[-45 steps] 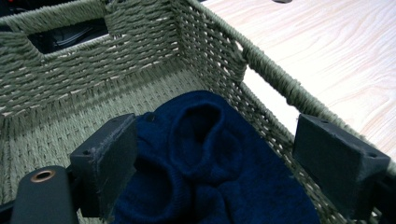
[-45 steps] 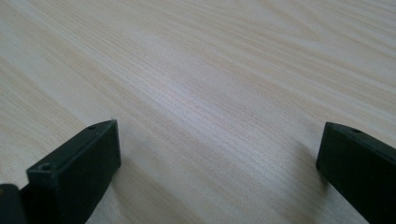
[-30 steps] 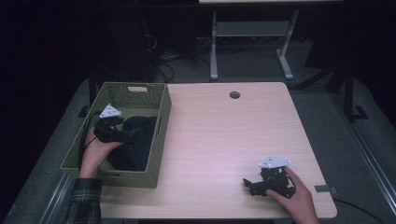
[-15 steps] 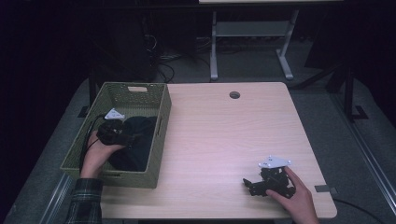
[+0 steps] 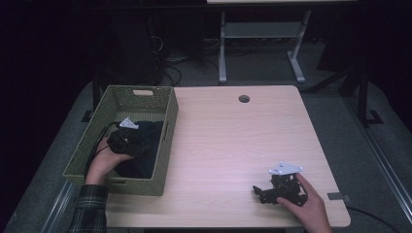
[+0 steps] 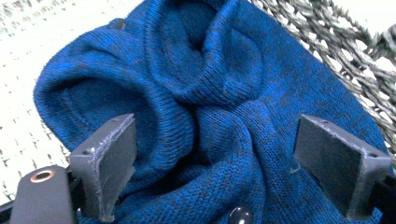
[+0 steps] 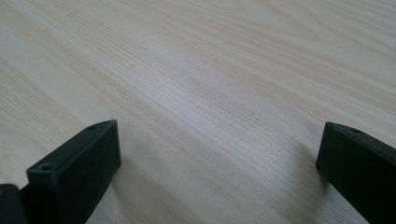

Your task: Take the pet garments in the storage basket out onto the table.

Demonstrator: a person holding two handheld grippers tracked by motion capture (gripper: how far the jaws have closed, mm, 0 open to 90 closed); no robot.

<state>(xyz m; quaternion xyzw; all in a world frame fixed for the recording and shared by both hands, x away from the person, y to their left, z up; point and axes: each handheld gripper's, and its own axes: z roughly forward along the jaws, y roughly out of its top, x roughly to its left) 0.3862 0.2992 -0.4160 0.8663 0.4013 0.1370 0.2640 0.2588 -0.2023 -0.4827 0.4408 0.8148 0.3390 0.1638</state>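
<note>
Two fingers point(image 6: 109, 163) of the left gripper point(image 6: 219, 186) stand wide apart, one on each side of a crumpled blue knitted sweater point(image 6: 210, 102), and they press down into its folds without closing on it. The sweater lies inside the woven green basket point(image 5: 163, 109), at the end of the basket that is nearer to the person, and in the high view it looks very dark. The left gripper point(image 5: 127, 141) is also inside the basket there, above the sweater, with the left hand point(image 5: 104, 158) around it. The basket stands on the left part of the wooden counter point(image 5: 233, 141).

The fingers point(image 7: 79, 172) of the right gripper point(image 7: 219, 186) are wide apart too and hold nothing; between them is bare wood. This right gripper point(image 5: 272, 190) rests on the counter well apart from the basket, near the front right corner, under the right hand point(image 5: 303, 204).
</note>
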